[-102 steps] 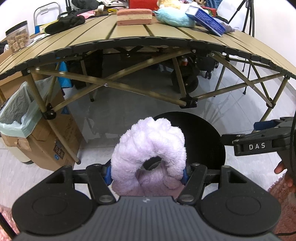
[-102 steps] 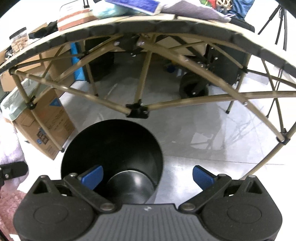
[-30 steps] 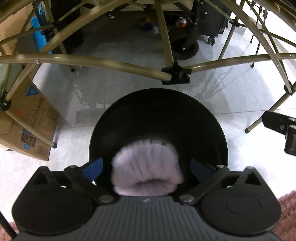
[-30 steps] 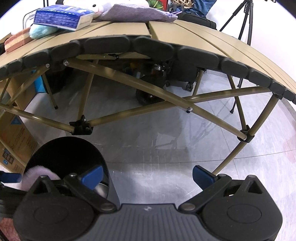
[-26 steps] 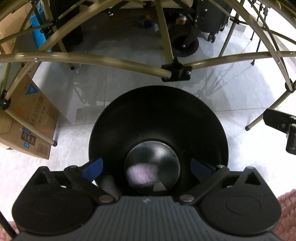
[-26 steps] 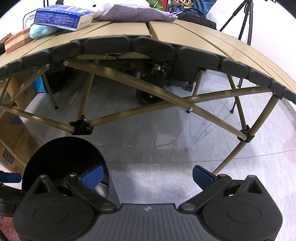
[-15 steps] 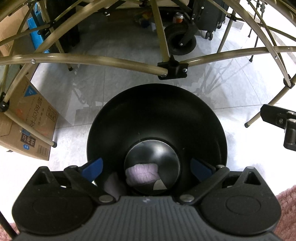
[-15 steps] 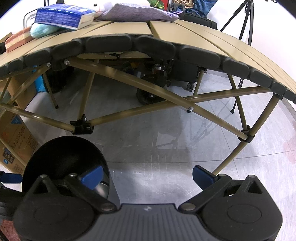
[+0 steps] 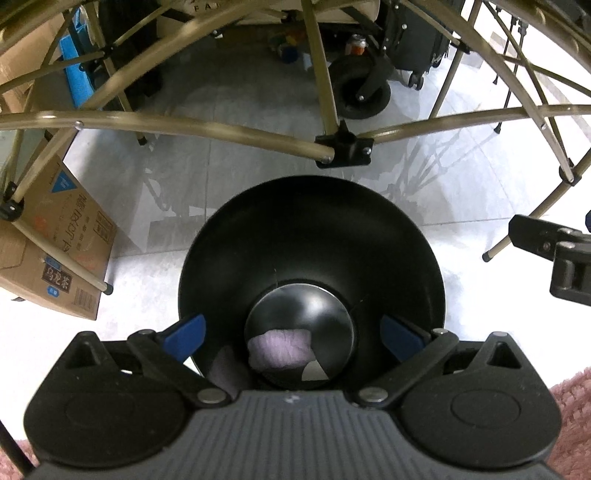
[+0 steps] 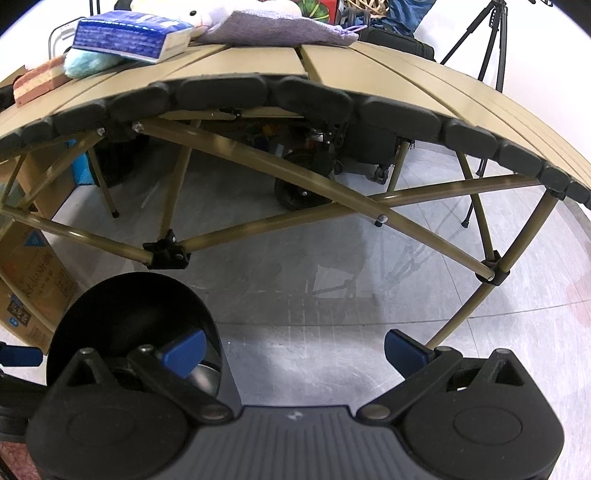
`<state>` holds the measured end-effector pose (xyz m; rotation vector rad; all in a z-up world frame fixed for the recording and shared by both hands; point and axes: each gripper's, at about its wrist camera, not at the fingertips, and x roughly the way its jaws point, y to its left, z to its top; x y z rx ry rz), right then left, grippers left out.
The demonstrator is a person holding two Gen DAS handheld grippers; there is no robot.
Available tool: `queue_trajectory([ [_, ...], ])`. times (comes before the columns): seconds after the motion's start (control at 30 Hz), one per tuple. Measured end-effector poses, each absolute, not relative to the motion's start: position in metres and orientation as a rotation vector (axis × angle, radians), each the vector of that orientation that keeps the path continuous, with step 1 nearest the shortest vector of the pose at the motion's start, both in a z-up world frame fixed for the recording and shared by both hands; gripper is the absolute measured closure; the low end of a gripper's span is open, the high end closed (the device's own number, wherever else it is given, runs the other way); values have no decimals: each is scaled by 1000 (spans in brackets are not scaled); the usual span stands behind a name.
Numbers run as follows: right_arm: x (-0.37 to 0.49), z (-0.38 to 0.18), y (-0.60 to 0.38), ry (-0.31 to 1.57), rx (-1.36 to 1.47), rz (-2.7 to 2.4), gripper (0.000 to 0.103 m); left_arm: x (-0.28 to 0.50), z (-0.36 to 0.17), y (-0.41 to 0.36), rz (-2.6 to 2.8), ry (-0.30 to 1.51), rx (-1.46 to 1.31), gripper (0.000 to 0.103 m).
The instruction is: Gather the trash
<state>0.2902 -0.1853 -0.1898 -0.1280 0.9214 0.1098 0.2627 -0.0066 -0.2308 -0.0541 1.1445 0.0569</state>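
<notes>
Fluffy purple item (image 9: 279, 350) released, now inside black bin (image 9: 310, 221).

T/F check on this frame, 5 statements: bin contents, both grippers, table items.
1. The purple fluffy item lies at the bottom of the black bin. True.
2. The left gripper grips the fluffy item. False: it is open and holds nothing.
3. The right gripper is open and holds nothing. True.
4. The bin stands on the folding table. False: it stands on the floor, in front of the table.
5. A blue tissue pack lies on the table. True.
</notes>
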Motion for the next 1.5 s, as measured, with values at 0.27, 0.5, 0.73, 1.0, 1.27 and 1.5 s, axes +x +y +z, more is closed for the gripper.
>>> queue_trajectory([
  [0.27, 280, -178, -182, 880, -120, 144, 0, 252, -215, 0, 79, 1095, -78, 0],
  [0.5, 267, -164, -180, 826, -98, 175, 0, 236, -193, 3, 100, 1006, -65, 0],
  [0.73, 251, -145, -179, 768, -74, 205, 0, 219, -168, 3, 107, 906, -36, 0],
  [1.0, 230, -117, -179, 684, -36, 258, 0, 202, -141, 5, 105, 798, -33, 0],
  [1.27, 213, -87, -176, 576, -3, 318, 0, 183, -120, 19, 133, 715, -39, 0],
  [1.5, 210, -70, -168, 509, 4, 339, 0, 174, -94, 31, 158, 625, -55, 0],
])
